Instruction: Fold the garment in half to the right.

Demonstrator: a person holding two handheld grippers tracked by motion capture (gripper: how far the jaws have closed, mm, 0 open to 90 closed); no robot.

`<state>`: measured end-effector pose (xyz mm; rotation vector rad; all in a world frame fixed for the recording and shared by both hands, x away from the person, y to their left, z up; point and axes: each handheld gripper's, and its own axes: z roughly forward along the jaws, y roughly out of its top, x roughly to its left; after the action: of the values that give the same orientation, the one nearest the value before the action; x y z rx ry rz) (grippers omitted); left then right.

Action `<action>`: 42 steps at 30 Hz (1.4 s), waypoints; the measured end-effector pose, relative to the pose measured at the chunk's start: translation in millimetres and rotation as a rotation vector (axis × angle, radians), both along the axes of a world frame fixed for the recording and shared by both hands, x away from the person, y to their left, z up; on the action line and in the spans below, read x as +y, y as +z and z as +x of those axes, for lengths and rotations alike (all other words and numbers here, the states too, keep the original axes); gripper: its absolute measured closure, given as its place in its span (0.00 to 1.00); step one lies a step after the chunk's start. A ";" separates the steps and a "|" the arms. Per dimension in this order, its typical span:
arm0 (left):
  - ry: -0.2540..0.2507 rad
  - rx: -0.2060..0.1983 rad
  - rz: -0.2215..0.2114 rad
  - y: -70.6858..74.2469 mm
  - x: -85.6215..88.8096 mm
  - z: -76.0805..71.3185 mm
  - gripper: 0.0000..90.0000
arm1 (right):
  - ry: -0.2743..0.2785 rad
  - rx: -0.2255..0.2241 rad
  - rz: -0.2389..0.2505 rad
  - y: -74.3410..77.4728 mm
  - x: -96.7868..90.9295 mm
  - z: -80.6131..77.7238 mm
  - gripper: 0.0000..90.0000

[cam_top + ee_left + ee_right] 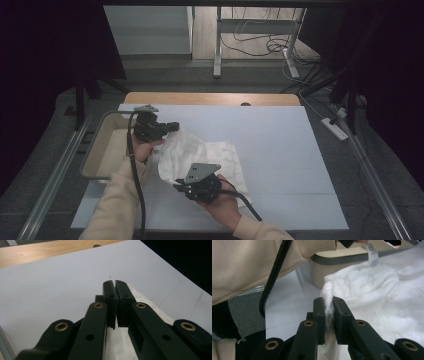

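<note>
White towel (205, 155) crumpled on a white sheet (280, 150) over a wooden table (210, 98). Left gripper (172, 126) at the towel's far left edge, jaws pointing right, closed on the cloth there. Right gripper (179, 188) at the near edge, jaws pointing left, pinching the towel's near corner. Cream sleeves (117, 200) entering from the bottom. Beige tub (102, 145) with a grey rim just left of the sheet. Cables (260, 45) on the floor beyond.

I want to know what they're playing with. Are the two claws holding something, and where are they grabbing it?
Both hold the white towel. The right gripper pinches its near edge; the left gripper is shut on its far edge.
</note>
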<state>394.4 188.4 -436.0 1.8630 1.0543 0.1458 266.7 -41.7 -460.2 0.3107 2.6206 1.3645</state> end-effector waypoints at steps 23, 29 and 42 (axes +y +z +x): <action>-0.021 -0.003 0.013 -3.8 -20.1 1.5 0.96 | -0.052 0.001 -0.023 -5.8 -32.1 -3.7 0.90; -0.028 -0.002 0.018 -5.3 -25.4 3.1 0.96 | -0.069 0.002 -0.025 -6.8 -41.8 -3.1 0.90; -0.044 0.002 0.032 -9.7 -37.1 5.8 0.96 | -0.108 0.021 -0.024 -10.4 -61.6 -4.2 0.90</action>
<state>400.2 151.3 -445.7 1.9136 1.0168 0.1361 262.5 -103.4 -470.6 0.4582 2.5938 1.3019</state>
